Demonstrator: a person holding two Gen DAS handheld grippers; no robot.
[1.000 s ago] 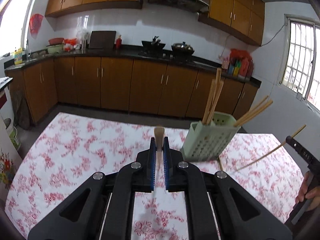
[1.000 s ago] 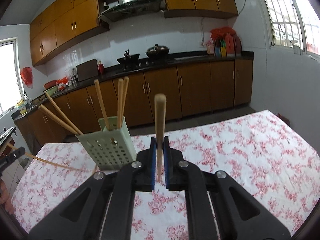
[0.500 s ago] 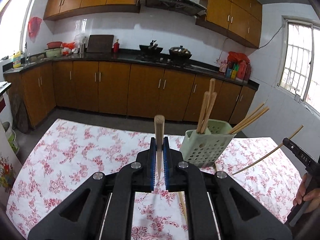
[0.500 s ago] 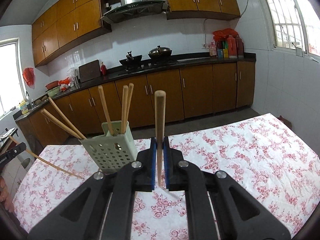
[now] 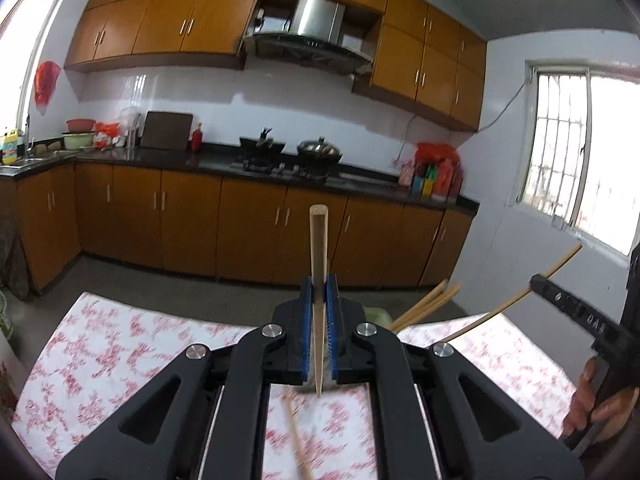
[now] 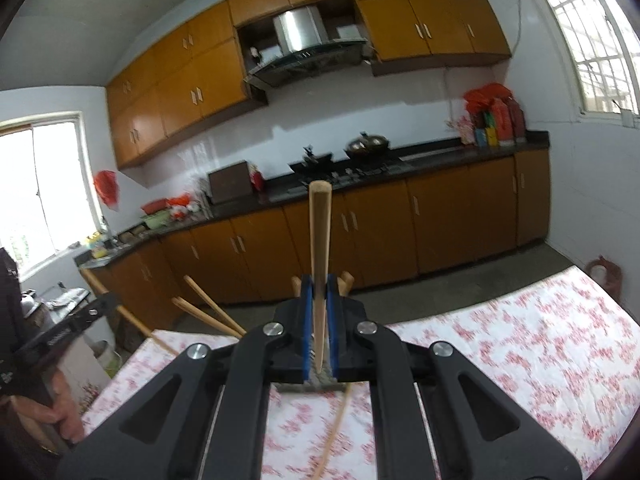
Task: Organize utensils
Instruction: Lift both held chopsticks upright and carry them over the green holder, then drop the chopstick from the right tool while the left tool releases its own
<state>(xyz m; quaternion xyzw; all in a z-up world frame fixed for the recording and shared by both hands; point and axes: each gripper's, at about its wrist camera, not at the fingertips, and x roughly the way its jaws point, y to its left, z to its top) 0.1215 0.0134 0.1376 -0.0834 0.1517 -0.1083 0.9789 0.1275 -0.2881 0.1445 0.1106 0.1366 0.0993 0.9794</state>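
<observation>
Chopsticks (image 5: 319,280) (image 6: 319,264) clamped over floral tablecloth (image 5: 120,344) (image 6: 520,344); wooden kitchen cabinets (image 5: 192,224) (image 6: 460,216) behind

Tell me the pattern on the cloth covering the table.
The tablecloth is white with a red-pink floral print, clearest in the right wrist view.

Tight ahead, open to the sides

The pale green perforated utensil holder (image 5: 380,314), mostly hidden and so hard to place exactly, sits just beyond both grippers, its slanted wooden chopsticks (image 6: 206,312) fanning outward into the approach. A loose wooden chopstick (image 6: 334,436) lies on the red-flowered white tablecloth (image 6: 520,344) below. Cloth to the far left (image 5: 100,352) and far right lies bare.
</observation>
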